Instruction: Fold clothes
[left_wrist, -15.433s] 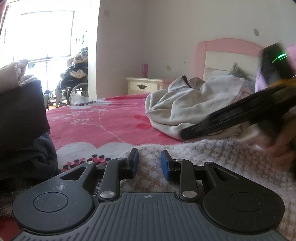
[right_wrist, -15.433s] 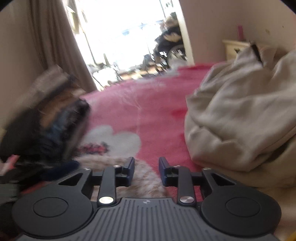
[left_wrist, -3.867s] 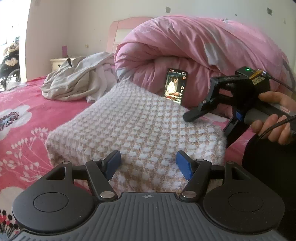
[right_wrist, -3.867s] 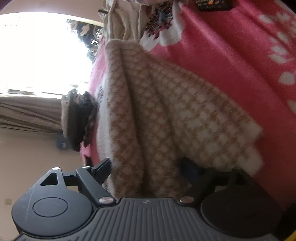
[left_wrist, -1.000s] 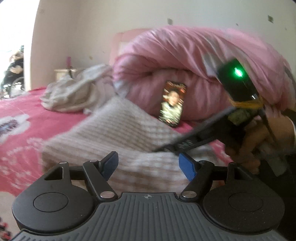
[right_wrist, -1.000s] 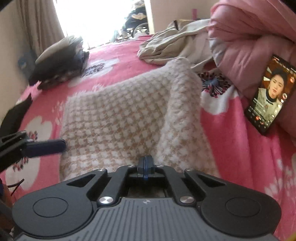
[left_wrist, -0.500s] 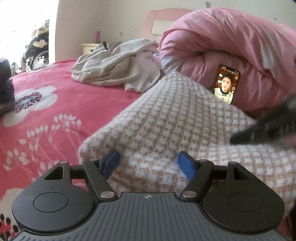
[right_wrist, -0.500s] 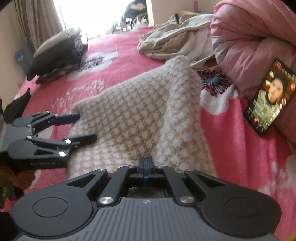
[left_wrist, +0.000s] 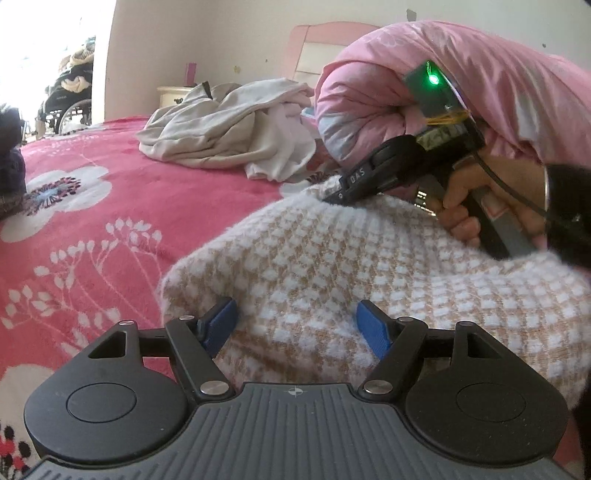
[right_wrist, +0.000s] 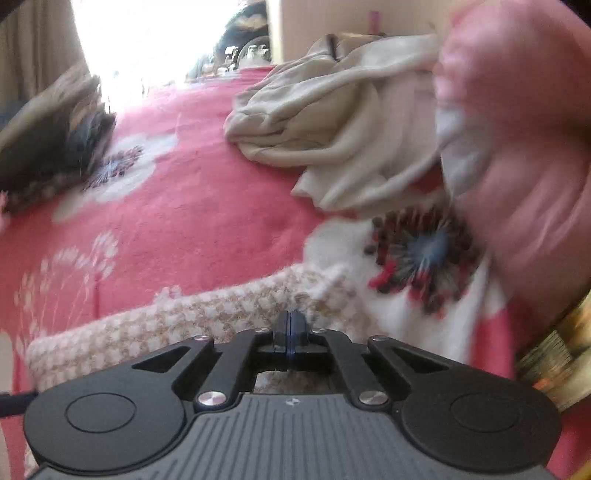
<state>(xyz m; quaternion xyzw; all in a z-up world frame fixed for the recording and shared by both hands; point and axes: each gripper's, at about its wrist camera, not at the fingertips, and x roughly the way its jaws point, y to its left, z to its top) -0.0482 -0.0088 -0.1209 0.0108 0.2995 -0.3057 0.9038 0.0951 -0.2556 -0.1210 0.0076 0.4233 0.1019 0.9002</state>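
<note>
Left gripper sat low and level, its blue-padded fingers spread wide apart with fabric bulging between them, nothing pinched. Right gripper had its pads pressed flat together, tips at a fabric edge; whether cloth was caught between them was unclear. Right hand wrapped the handle, fingers curled, dark sleeve at the wrist.

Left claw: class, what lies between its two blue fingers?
In the left wrist view, the left claw stands open, with the checked knit sweater bulging between its fingers.
</note>
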